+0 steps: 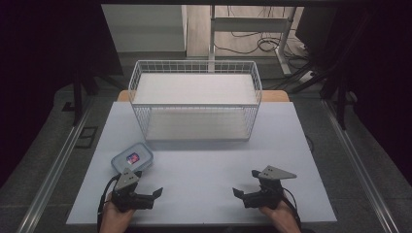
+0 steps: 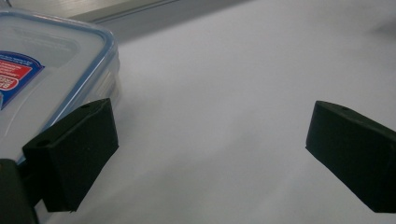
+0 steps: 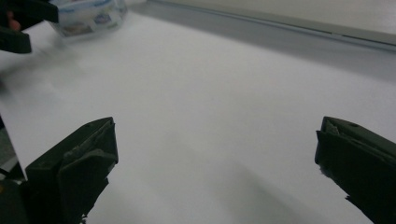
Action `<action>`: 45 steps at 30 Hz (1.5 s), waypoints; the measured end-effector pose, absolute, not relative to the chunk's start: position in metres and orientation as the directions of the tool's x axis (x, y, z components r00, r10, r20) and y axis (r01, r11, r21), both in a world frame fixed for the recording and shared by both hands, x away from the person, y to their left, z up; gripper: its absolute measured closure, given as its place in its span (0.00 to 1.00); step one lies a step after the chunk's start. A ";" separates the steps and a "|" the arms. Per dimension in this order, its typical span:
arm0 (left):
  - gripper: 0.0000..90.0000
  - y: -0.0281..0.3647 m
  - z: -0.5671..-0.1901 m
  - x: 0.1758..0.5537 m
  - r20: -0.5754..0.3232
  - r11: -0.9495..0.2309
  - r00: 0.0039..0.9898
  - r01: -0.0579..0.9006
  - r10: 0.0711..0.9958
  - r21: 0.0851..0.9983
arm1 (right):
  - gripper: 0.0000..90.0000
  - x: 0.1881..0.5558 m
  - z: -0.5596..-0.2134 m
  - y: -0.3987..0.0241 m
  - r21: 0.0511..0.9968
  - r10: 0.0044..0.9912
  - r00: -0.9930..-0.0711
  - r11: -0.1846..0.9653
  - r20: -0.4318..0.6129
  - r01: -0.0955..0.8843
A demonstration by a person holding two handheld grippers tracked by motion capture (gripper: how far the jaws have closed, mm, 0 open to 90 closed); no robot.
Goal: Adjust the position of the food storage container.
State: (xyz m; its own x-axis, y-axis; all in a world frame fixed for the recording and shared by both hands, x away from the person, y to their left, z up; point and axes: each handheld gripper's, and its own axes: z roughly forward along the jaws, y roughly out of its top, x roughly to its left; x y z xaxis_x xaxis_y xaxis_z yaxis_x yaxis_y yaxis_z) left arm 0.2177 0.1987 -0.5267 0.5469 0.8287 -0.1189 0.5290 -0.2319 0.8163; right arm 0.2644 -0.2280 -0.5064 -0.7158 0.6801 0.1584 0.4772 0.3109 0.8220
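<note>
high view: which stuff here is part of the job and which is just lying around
In the job:
- plastic container, beside the left gripper
- right gripper, jaws open

Just lying about:
- wire basket at the back of the table
- cables on the floor

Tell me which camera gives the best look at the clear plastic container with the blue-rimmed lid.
The high view: the whole clear plastic container with the blue-rimmed lid lies on the white table. The left gripper view shows one close corner, cropped; the right gripper view shows it small, blurred.
</note>
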 end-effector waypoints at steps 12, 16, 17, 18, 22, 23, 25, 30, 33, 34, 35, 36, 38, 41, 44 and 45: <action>0.05 0.204 -0.525 0.220 -0.168 -0.204 0.556 0.544 0.814 0.814 | 0.00 0.269 -0.504 -0.231 0.799 0.697 -0.703 0.339 0.141 0.497; 0.08 0.206 -0.524 0.222 -0.177 -0.199 0.560 0.546 0.810 0.814 | 0.00 0.270 -0.505 -0.232 0.790 0.703 -0.697 0.343 0.144 0.509; 0.10 0.206 -0.523 0.222 -0.175 -0.204 0.567 0.541 0.805 0.816 | 0.00 0.270 -0.505 -0.232 0.790 0.703 -0.696 0.343 0.143 0.509; 0.11 0.206 -0.522 0.222 -0.173 -0.211 0.579 0.536 0.797 0.817 | 0.00 0.270 -0.504 -0.232 0.789 0.704 -0.696 0.343 0.144 0.510; 0.21 0.207 -0.516 0.223 -0.137 -0.245 0.591 0.518 0.795 0.819 | 0.00 0.270 -0.505 -0.231 0.783 0.709 -0.693 0.356 0.129 0.510; 0.24 0.208 -0.514 0.224 -0.119 -0.255 0.588 0.512 0.800 0.820 | 0.00 0.270 -0.505 -0.231 0.783 0.711 -0.692 0.357 0.127 0.510; 0.31 0.211 -0.509 0.226 -0.104 -0.257 0.582 0.502 0.806 0.826 | 0.01 0.271 -0.505 -0.231 0.784 0.710 -0.693 0.358 0.125 0.508; 0.54 0.229 -0.503 0.238 -0.159 -0.206 0.576 0.516 0.802 0.832 | 0.02 0.270 -0.504 -0.229 0.787 0.708 -0.695 0.357 0.123 0.503; 0.73 0.242 -0.502 0.247 -0.177 -0.176 0.555 0.524 0.813 0.833 | 0.02 0.270 -0.504 -0.229 0.787 0.709 -0.695 0.359 0.120 0.501; 0.73 0.246 -0.501 0.250 -0.180 -0.170 0.549 0.526 0.816 0.833 | 0.02 0.271 -0.504 -0.229 0.787 0.710 -0.694 0.358 0.120 0.502; 0.78 0.249 -0.500 0.253 -0.178 -0.166 0.542 0.525 0.821 0.835 | 0.02 0.271 -0.504 -0.229 0.788 0.710 -0.694 0.357 0.120 0.502; 0.83 0.252 -0.499 0.256 -0.175 -0.163 0.536 0.524 0.826 0.836 | 0.02 0.271 -0.504 -0.229 0.787 0.711 -0.693 0.358 0.118 0.502; 0.92 0.257 -0.498 0.264 -0.157 -0.168 0.530 0.514 0.833 0.841 | 0.03 0.272 -0.504 -0.229 0.782 0.711 -0.693 0.363 0.118 0.506; 1.00 0.261 -0.497 0.275 -0.127 -0.184 0.516 0.509 0.847 0.841 | 0.04 0.272 -0.505 -0.228 0.776 0.711 -0.695 0.380 0.103 0.504; 1.00 0.267 -0.497 0.289 -0.124 -0.173 0.489 0.519 0.863 0.837 | 0.04 0.272 -0.506 -0.227 0.771 0.710 -0.697 0.388 0.100 0.505; 1.00 0.270 -0.497 0.294 -0.129 -0.165 0.478 0.524 0.869 0.835 | 0.04 0.272 -0.506 -0.227 0.770 0.710 -0.697 0.389 0.098 0.505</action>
